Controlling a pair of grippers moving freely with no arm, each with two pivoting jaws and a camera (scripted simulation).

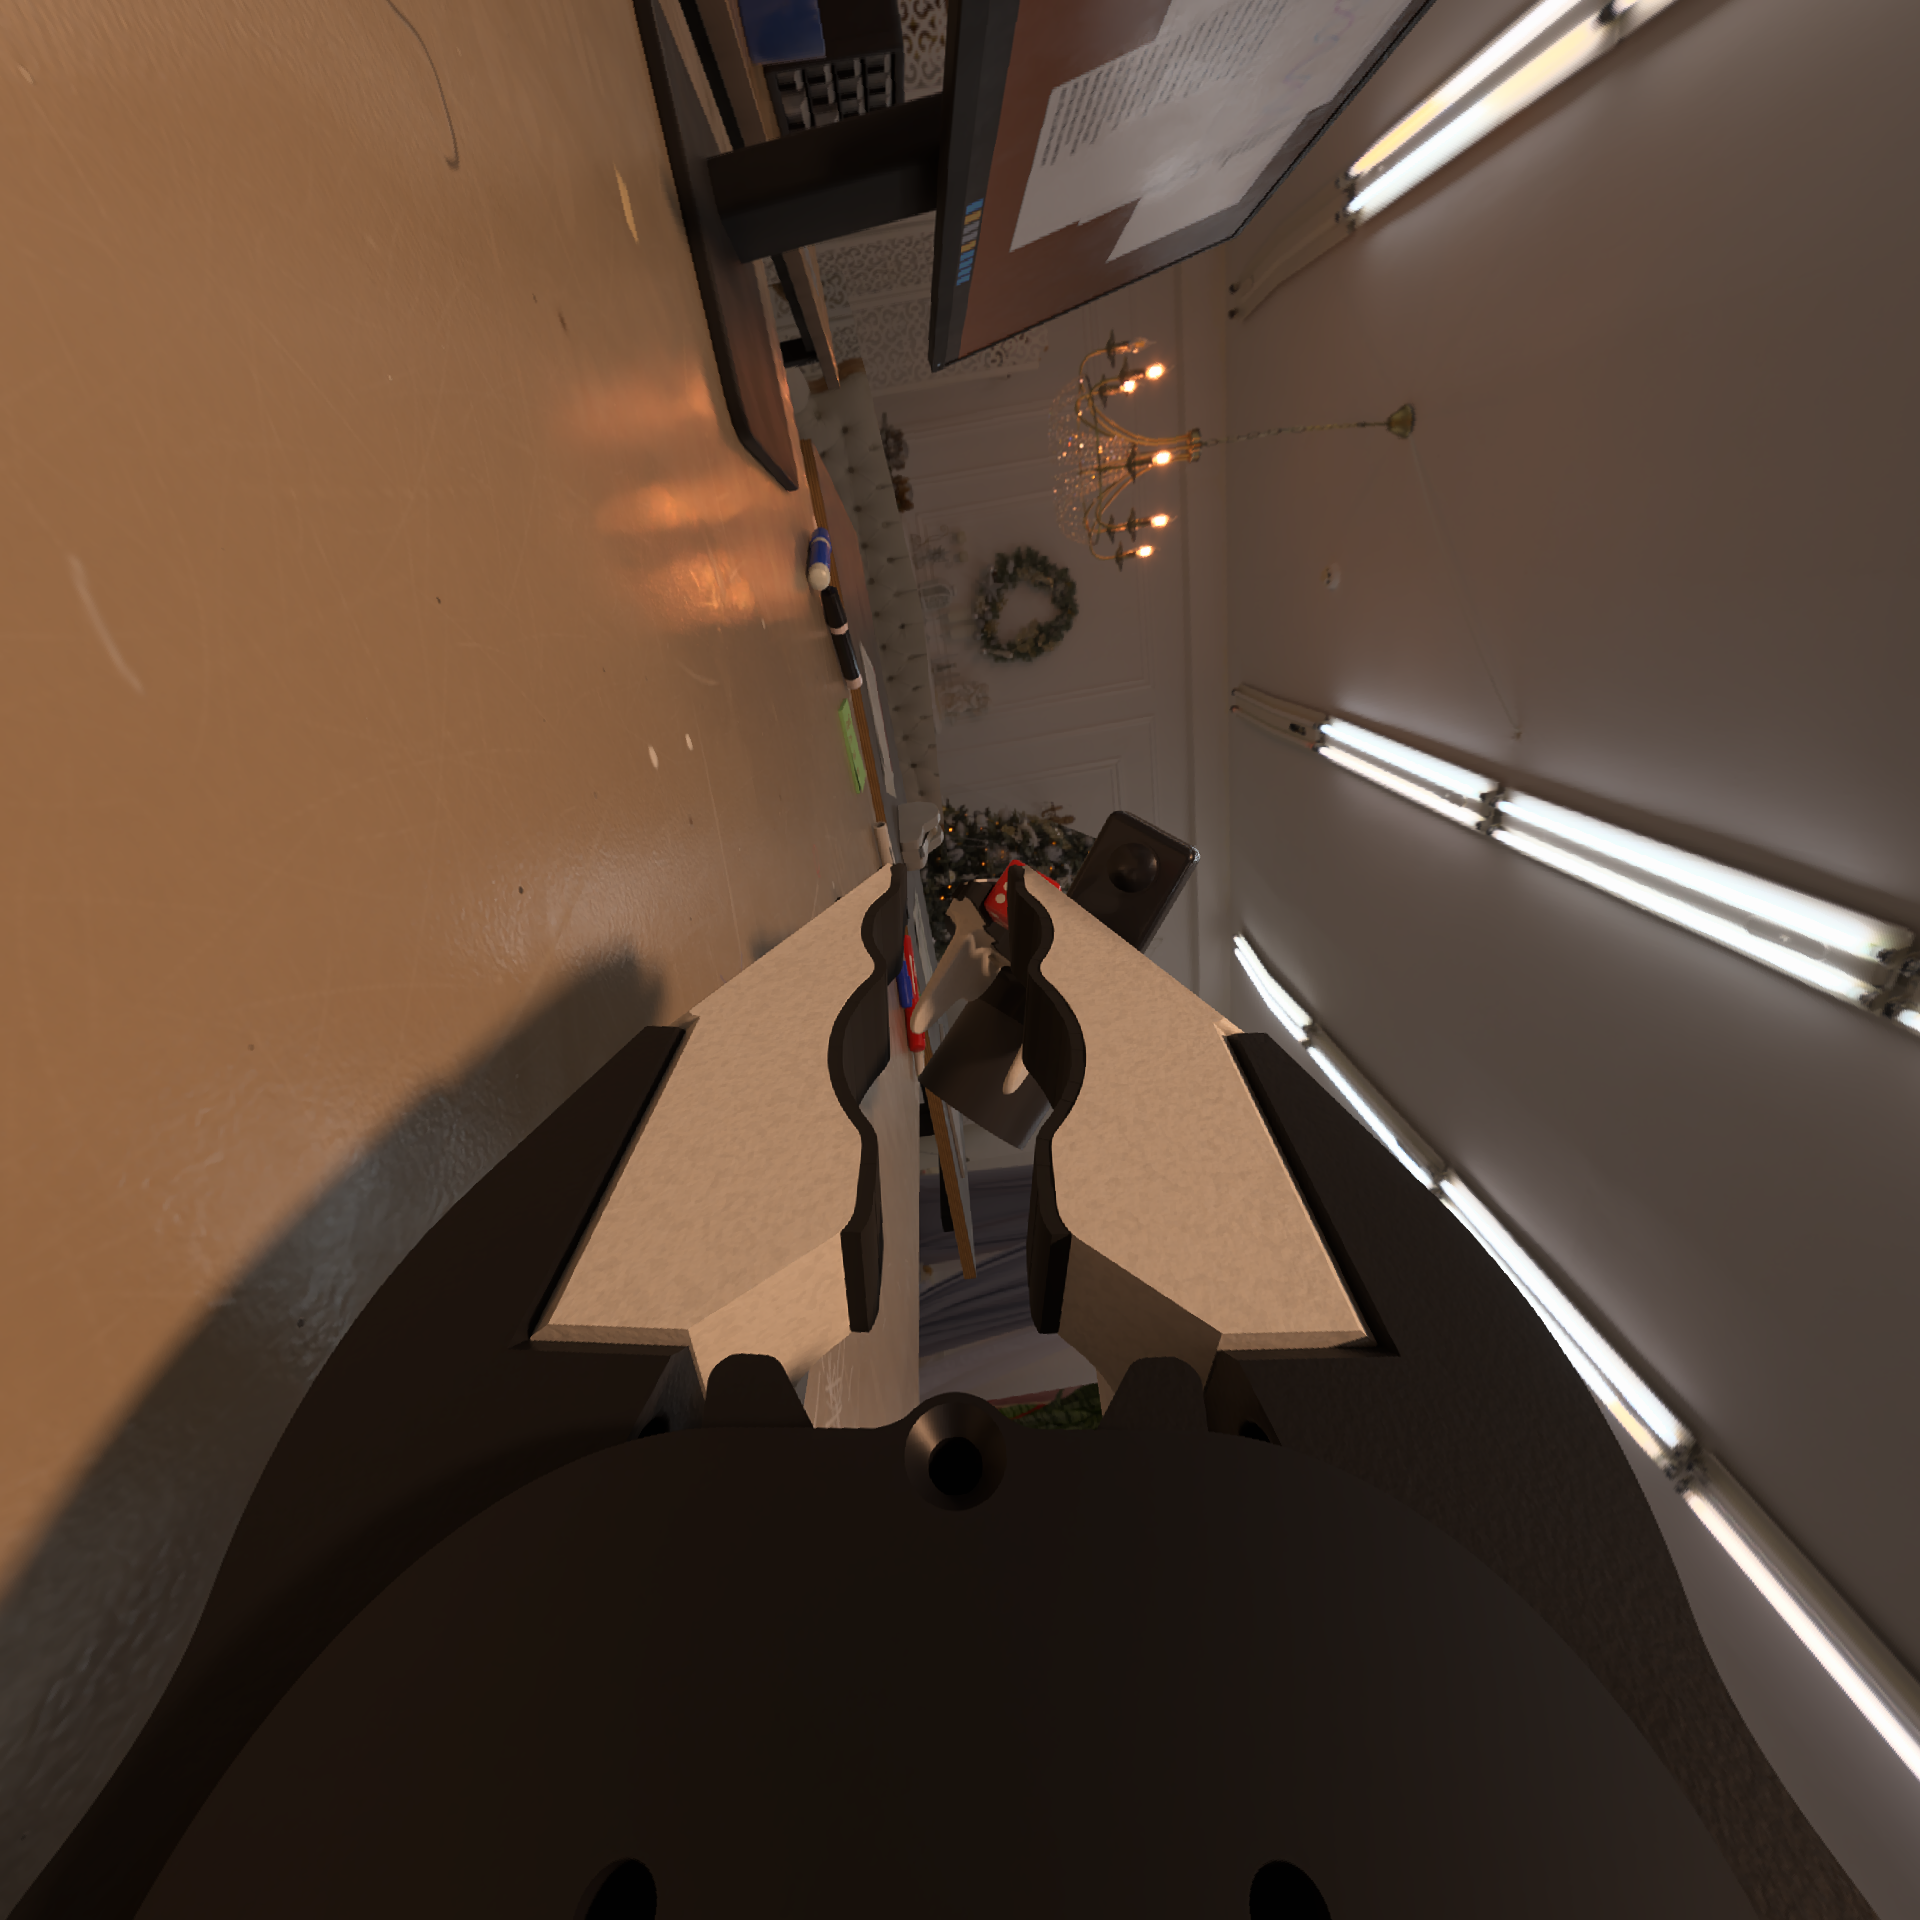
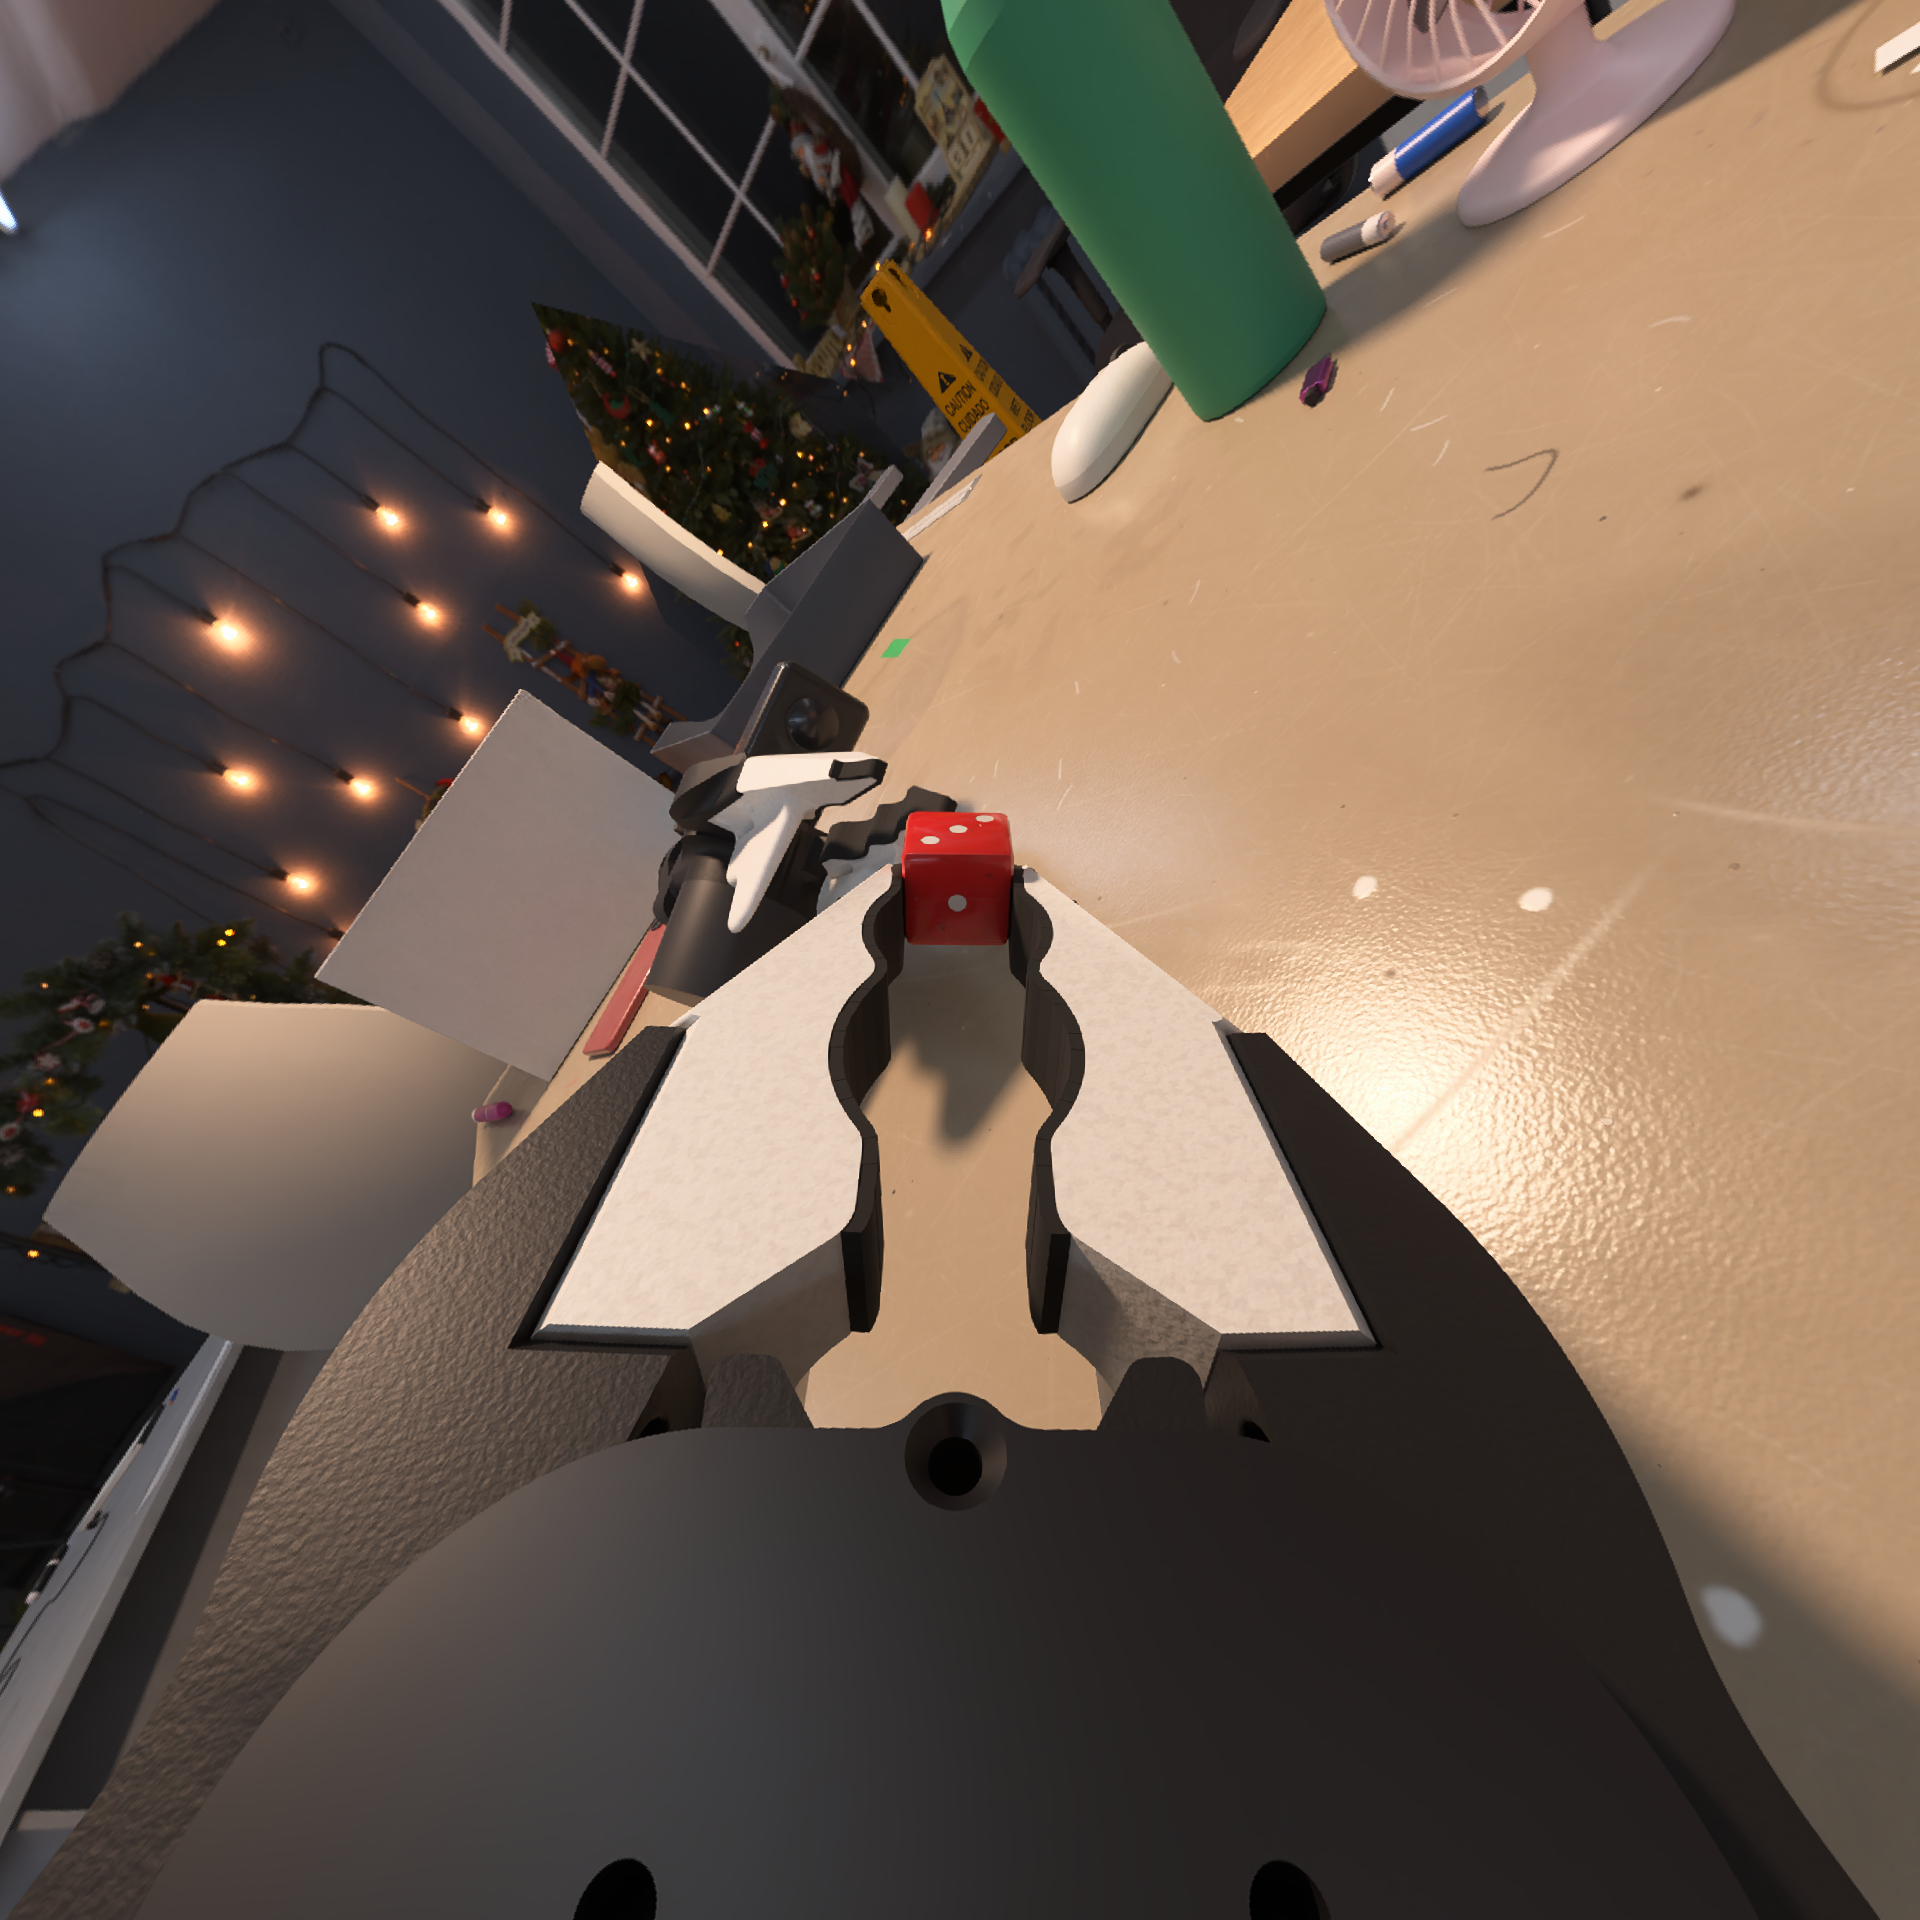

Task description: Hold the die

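Right gripper: jaws closed on the red die, pinched at the fingertips, white pips showing on two faces. Die sits just above the tan surface, near its left edge in the right wrist view; its shadow falls between the fingers.

Left gripper: jaws parted by a narrow gap, nothing between them. It shows in the right wrist view too, just beyond the die at the surface edge. In the left wrist view the die is partly hidden behind a fingertip, held by the other gripper.

Farther out on the surface: white mouse, green cup, blue marker and white fan toward the far corner.
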